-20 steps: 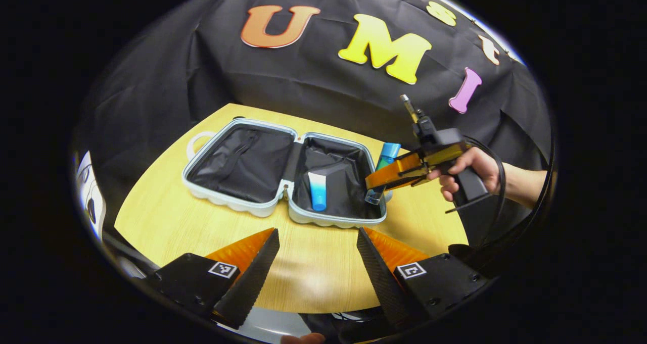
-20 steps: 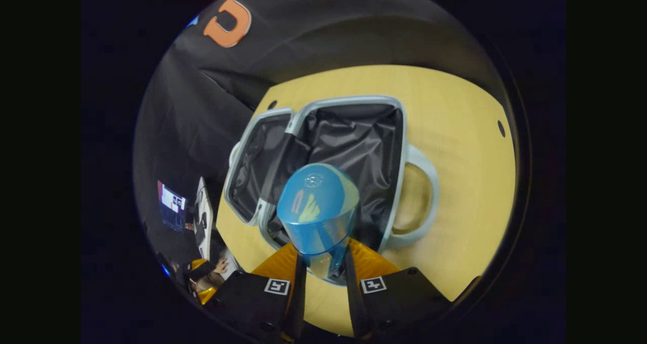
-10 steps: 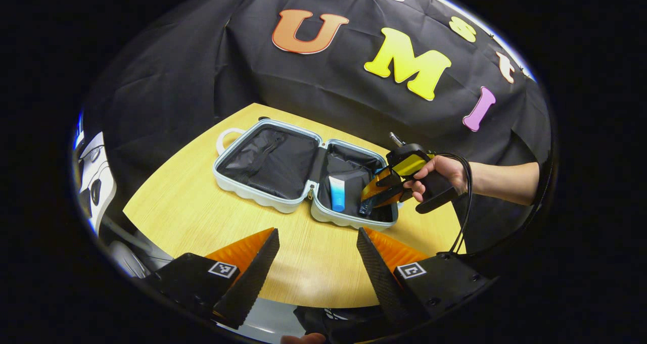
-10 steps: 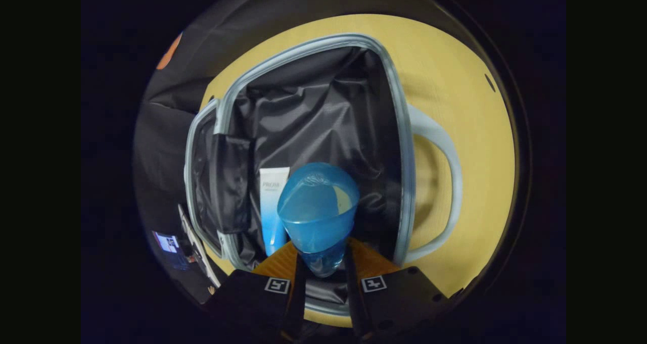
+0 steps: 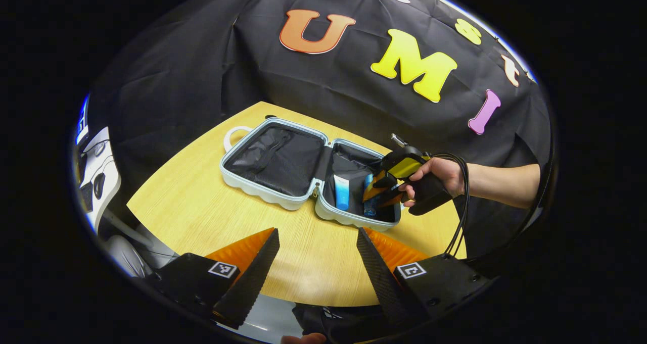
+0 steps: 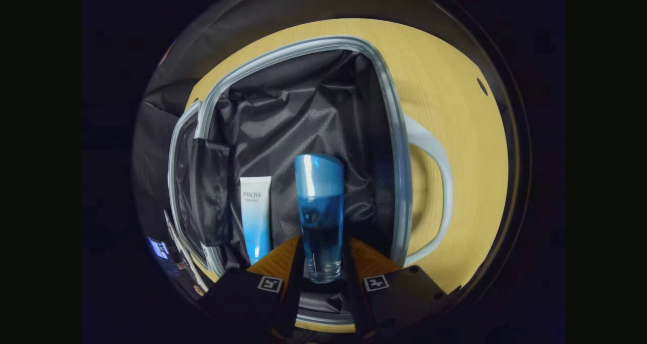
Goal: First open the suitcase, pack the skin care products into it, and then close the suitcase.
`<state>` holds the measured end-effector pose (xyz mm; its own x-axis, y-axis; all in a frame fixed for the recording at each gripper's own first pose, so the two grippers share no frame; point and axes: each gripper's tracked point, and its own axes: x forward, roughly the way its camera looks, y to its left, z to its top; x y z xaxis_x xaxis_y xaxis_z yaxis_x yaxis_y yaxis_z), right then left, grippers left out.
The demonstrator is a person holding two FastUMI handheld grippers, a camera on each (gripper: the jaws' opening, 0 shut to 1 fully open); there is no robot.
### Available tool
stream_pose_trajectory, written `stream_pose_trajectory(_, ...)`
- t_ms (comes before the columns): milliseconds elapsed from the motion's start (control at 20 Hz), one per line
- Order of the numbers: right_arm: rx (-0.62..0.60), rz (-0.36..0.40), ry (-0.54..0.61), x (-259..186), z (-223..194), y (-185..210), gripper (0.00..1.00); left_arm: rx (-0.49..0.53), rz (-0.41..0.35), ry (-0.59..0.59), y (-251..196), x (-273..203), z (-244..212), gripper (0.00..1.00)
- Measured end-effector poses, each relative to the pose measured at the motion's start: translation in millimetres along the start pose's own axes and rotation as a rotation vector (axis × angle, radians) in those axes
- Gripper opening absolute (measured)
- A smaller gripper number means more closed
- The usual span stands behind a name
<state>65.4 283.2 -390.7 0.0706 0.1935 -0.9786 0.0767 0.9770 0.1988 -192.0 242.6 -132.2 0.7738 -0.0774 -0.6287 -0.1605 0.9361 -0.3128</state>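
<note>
Trouble from here, as I judge it, would come from the letting go: if the right gripper [image 6: 322,263] opens while the blue bottle [image 6: 319,212] is not yet settled on the lining, the bottle may roll along the crumpled cloth into the tube [image 6: 255,215] or toward the near wall of the case, and a thing lying high or askew could later stop the suitcase [image 5: 273,195] from shutting flat. From left to right in the left gripper view: the left half of the suitcase lies open on the table [image 5: 202,212] with nothing but its dark lining; the right half holds the tube, and just to the right of the tube lies the bottle, with the right gripper over it in a person's hand [image 5: 437,175]. The left gripper [image 5: 317,263] hovers wide open over the near edge of the table, well apart from the case, holding and touching nothing. In the right gripper view the right gripper is closed on the bottle's clear lower end, one finger on each side, the bottle lying lengthwise and parallel to the tube; whether it already rests on the lining I cannot tell.
</note>
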Motion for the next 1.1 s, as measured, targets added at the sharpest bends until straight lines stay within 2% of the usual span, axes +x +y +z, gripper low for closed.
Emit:
stream_pose_trajectory(150, -0.033, 0.039, -0.015, -20, -9, 3, 0.46, -0.006, 0.005, -0.013, 8, 2, 8, 0.99)
stream_pose_trajectory(250, -0.061, 0.08, -0.067, -42, -14, 0, 0.59, 0.001, 0.003, -0.019, 17, 9, 15, 0.99)
stream_pose_trajectory(300, -0.087, 0.099, -0.104, -55, -17, -2, 0.61, 0.01, 0.002, -0.023, 24, 12, 18, 0.99)
stream_pose_trajectory(350, -0.124, 0.12, -0.153, -68, -18, -5, 0.63, 0.019, 0.002, -0.028, 31, 17, 24, 0.99)
stream_pose_trajectory(400, -0.178, 0.135, -0.216, -82, -18, -12, 0.58, 0.02, -0.001, -0.029, 40, 23, 28, 0.99)
stream_pose_trajectory(450, -0.262, 0.109, -0.323, -100, -17, -28, 0.64, 0.012, -0.011, -0.022, 51, 32, 35, 0.99)
stream_pose_trajectory(500, -0.332, 0.096, -0.399, -115, -19, -41, 0.6, -0.003, -0.013, -0.026, 66, 40, 45, 0.99)
stream_pose_trajectory(550, -0.362, 0.117, -0.452, -131, -26, -46, 0.62, -0.016, -0.023, -0.038, 77, 45, 55, 0.99)
stream_pose_trajectory(600, -0.401, 0.149, -0.514, -151, -38, -51, 0.69, -0.032, -0.033, -0.054, 92, 57, 68, 0.99)
stream_pose_trajectory(700, -0.454, 0.189, -0.637, -185, -59, -67, 0.68, -0.088, -0.055, -0.083, 121, 86, 91, 0.99)
stream_pose_trajectory(800, -0.436, 0.18, -0.688, -204, -72, -92, 0.68, -0.146, -0.088, -0.101, 139, 107, 103, 0.99)
stream_pose_trajectory(900, -0.355, 0.175, -0.707, -220, -85, -118, 0.69, -0.189, -0.079, -0.107, 169, 132, 114, 0.99)
stream_pose_trajectory(1100, -0.246, 0.094, -0.742, -248, -97, -171, 0.69, -0.32, -0.069, -0.111, 230, 183, 144, 0.98)
